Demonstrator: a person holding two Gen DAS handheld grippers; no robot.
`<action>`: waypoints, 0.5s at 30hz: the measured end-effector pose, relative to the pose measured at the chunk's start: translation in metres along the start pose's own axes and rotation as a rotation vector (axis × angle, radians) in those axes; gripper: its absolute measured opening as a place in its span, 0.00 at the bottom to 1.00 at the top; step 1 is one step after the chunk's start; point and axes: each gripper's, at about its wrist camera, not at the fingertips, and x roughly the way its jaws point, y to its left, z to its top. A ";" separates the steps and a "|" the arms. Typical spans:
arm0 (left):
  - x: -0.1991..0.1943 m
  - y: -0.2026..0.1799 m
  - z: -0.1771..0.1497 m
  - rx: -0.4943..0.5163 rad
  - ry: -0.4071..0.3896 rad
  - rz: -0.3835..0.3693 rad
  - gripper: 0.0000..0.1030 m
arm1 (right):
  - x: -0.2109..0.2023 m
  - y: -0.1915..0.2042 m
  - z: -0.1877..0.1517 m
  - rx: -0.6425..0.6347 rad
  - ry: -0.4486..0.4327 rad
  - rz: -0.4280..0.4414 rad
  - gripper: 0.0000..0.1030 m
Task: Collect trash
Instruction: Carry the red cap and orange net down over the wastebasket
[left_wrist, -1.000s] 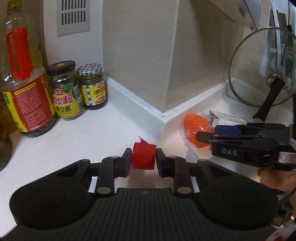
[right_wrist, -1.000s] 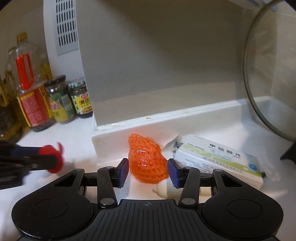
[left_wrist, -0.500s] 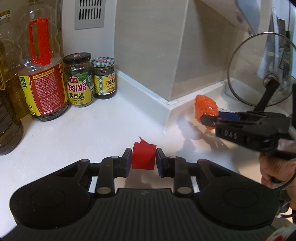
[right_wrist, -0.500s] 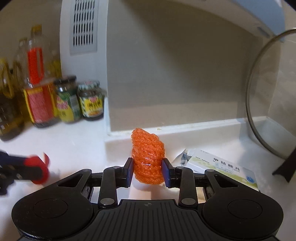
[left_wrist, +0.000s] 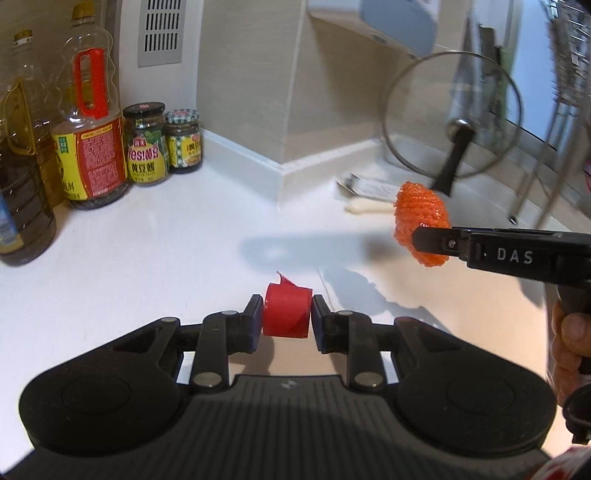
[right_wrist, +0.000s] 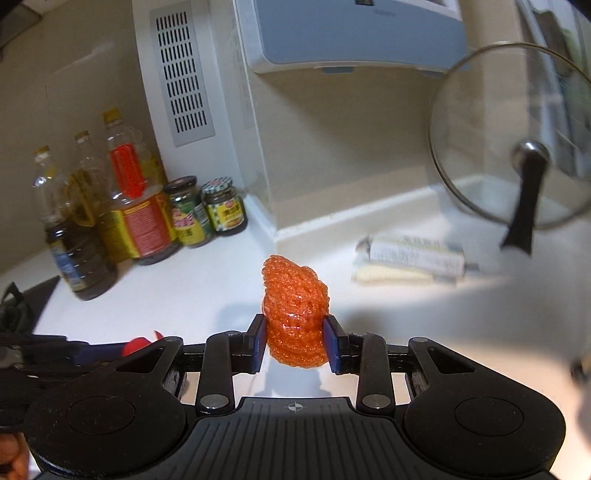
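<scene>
My left gripper (left_wrist: 287, 317) is shut on a red bottle cap (left_wrist: 286, 313) and holds it above the white counter (left_wrist: 147, 251). My right gripper (right_wrist: 295, 341) is shut on an orange mesh wad (right_wrist: 295, 314), lifted off the counter. The wad also shows in the left wrist view (left_wrist: 419, 221), to the right of the cap, in the right gripper's fingers (left_wrist: 439, 240). The red cap (right_wrist: 138, 345) shows at the lower left in the right wrist view.
Oil bottles (left_wrist: 92, 129) and two sauce jars (left_wrist: 146, 144) stand at the back left by the wall. A small carton (right_wrist: 413, 253) and a pale tube (right_wrist: 391, 275) lie near the wall corner. A glass pot lid (right_wrist: 517, 147) leans at the right.
My right gripper closed on the orange mesh wad and lifted it up and away from the wall. My left gripper pulled back with the red cap still held.
</scene>
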 end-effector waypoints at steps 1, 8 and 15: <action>-0.007 -0.001 -0.006 0.008 0.002 -0.009 0.24 | -0.009 0.004 -0.007 0.014 0.002 0.001 0.32; -0.054 -0.005 -0.049 0.037 0.022 -0.079 0.24 | -0.059 0.037 -0.060 0.051 0.046 -0.017 0.32; -0.080 -0.004 -0.090 0.070 0.076 -0.142 0.24 | -0.086 0.060 -0.121 0.081 0.125 -0.069 0.32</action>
